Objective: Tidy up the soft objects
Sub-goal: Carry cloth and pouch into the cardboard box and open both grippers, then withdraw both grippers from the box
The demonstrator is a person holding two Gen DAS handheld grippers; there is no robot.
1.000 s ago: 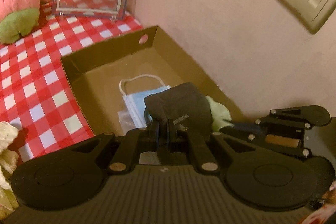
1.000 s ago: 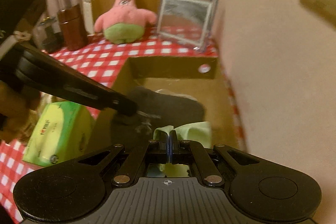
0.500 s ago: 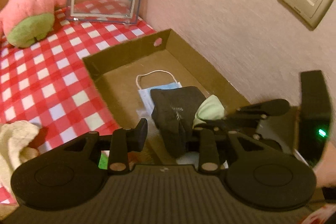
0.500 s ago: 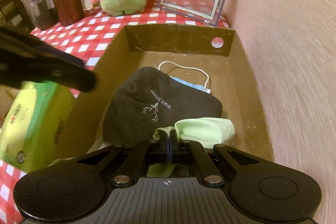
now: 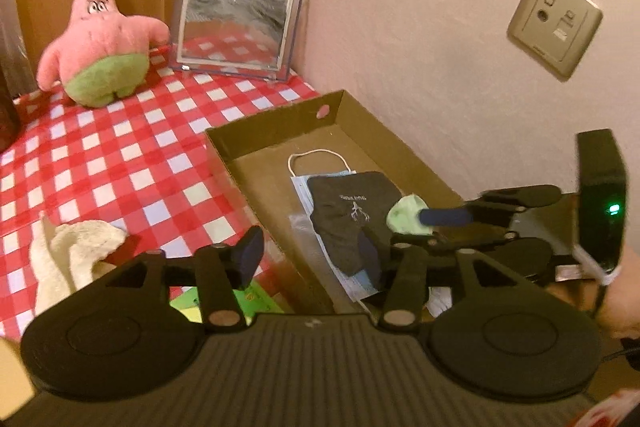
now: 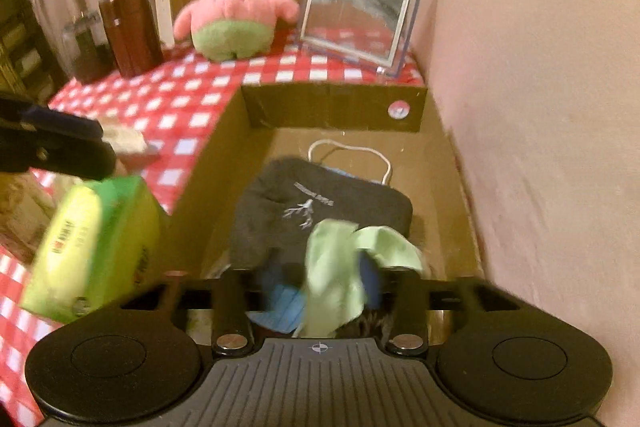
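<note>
Over on the left, a cream-white fluffy towel [image 5: 76,247] is lying crumpled on the red-and-white checked tablecloth [image 5: 120,155], with a pink star-shaped plush toy with green shorts [image 5: 100,51] sitting upright at the back beside a clear-framed rectangular mirror [image 5: 236,27]. A green and yellow tissue box [image 6: 96,247] is sitting just outside the box's left wall. The left gripper [image 5: 308,255] is hovering above the near left edge of the shallow brown cardboard box [image 5: 276,115], its jaws spread wide and carrying nothing. Inside the box, a light blue surgical mask with white ear loops [image 5: 304,183] is lying flat on the floor, and a black fabric pouch with white printed lettering [image 5: 352,207] is resting on top of it. Moving right, a pale green cloth [image 6: 340,267] is draping between the fingers of the right gripper [image 6: 324,275], whose jaws are standing apart too, so the cloth is hanging loose over the black pouch rather than being pinched. Far right, beige wall sockets [image 5: 554,21] are showing on the pink wall.
</note>
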